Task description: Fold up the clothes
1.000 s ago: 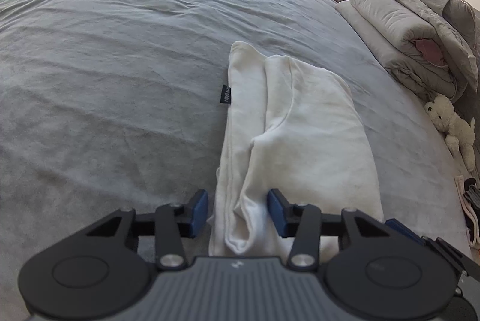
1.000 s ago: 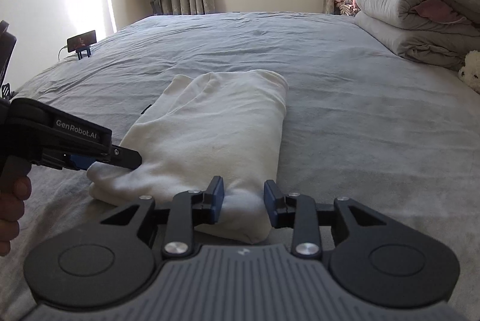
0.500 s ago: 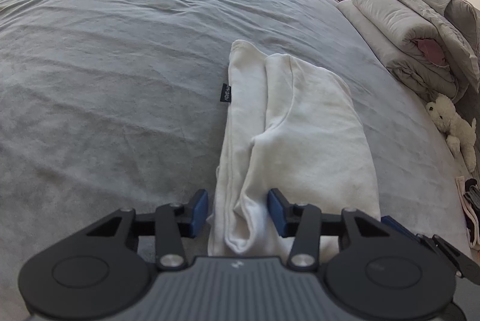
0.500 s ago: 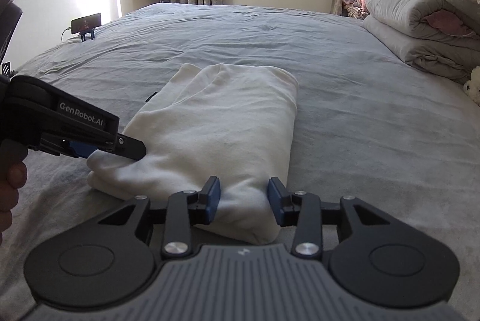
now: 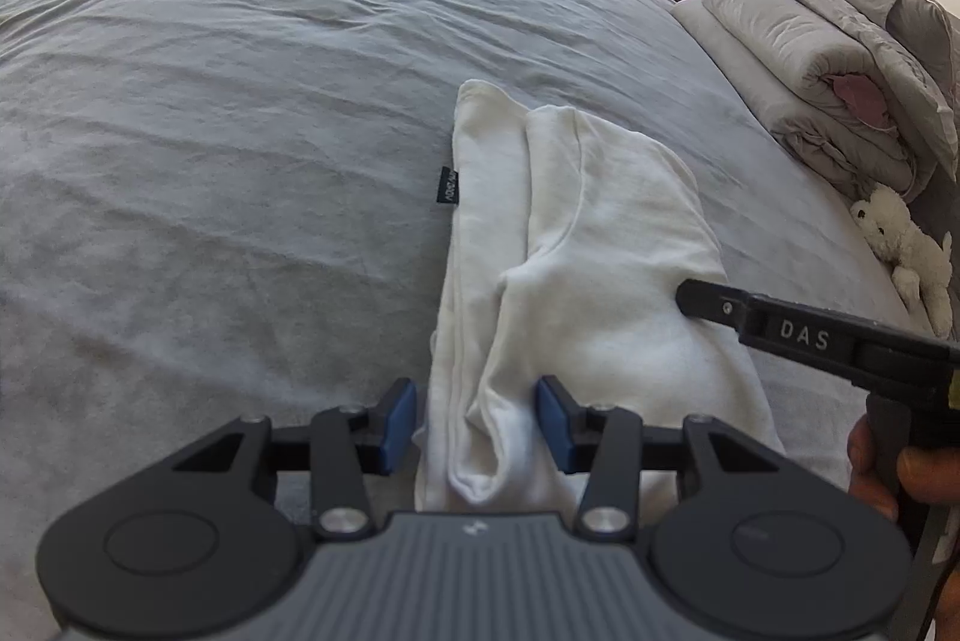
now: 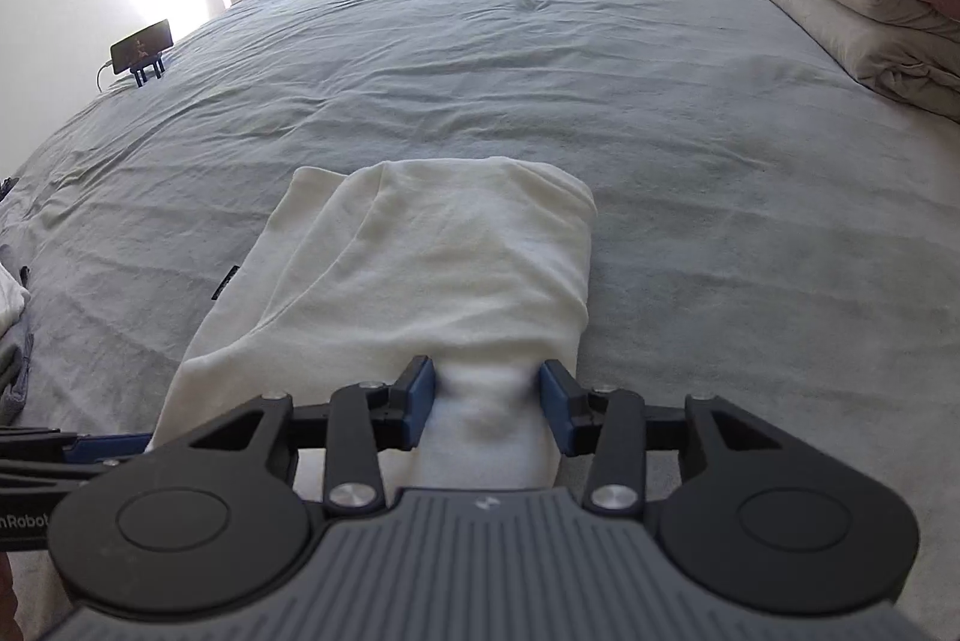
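Note:
A white garment (image 5: 600, 245), folded into a long strip, lies on the grey bed; it also shows in the right wrist view (image 6: 432, 269). A small black label (image 5: 449, 186) sticks out at its left edge. My left gripper (image 5: 477, 422) is open, its jaws on either side of the garment's near left end. My right gripper (image 6: 486, 410) is open around the near right end, the cloth between its blue pads. The right gripper's finger (image 5: 780, 323) reaches over the garment in the left wrist view.
The grey bedsheet (image 5: 240, 131) spreads wide to the left and far side. Rolled grey duvets (image 5: 828, 65) are piled at the right, with a white plush toy (image 5: 906, 245) below them. A phone on a stand (image 6: 143, 48) sits at the far left edge.
My right gripper has moved forward and left over the garment's near end and tilted down, so cloth now sits between its pads. My left gripper has hardly moved.

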`<act>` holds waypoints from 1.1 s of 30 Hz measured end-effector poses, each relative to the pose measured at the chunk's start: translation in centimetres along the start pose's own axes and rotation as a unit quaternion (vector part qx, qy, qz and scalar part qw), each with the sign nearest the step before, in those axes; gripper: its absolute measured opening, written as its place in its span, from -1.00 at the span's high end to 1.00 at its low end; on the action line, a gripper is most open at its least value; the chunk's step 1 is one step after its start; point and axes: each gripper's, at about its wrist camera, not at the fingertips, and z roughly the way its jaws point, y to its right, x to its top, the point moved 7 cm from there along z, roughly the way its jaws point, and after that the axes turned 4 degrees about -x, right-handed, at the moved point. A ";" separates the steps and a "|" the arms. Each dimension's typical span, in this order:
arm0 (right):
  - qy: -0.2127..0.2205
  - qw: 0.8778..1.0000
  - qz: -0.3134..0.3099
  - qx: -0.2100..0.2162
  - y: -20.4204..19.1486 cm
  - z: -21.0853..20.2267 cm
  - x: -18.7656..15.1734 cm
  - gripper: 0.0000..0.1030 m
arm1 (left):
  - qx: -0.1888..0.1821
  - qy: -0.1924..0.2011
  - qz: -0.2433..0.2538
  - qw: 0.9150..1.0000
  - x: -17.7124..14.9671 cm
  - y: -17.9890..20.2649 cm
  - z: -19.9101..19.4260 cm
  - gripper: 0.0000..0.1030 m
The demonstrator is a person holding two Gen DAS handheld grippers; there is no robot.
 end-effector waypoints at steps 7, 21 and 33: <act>-0.005 1.000 0.011 -0.008 0.6 2.8 1.2 0.18 | 0.000 0.001 0.005 1.000 0.0 0.3 0.1 0.11; 0.044 0.987 0.147 0.038 5.0 -5.8 -3.8 -0.43 | -0.005 -0.005 -0.011 1.000 0.0 0.1 0.1 0.11; 0.001 0.941 0.295 0.166 4.9 -8.0 -9.6 -0.44 | -0.008 -0.008 -0.021 1.000 0.1 -0.1 0.1 0.10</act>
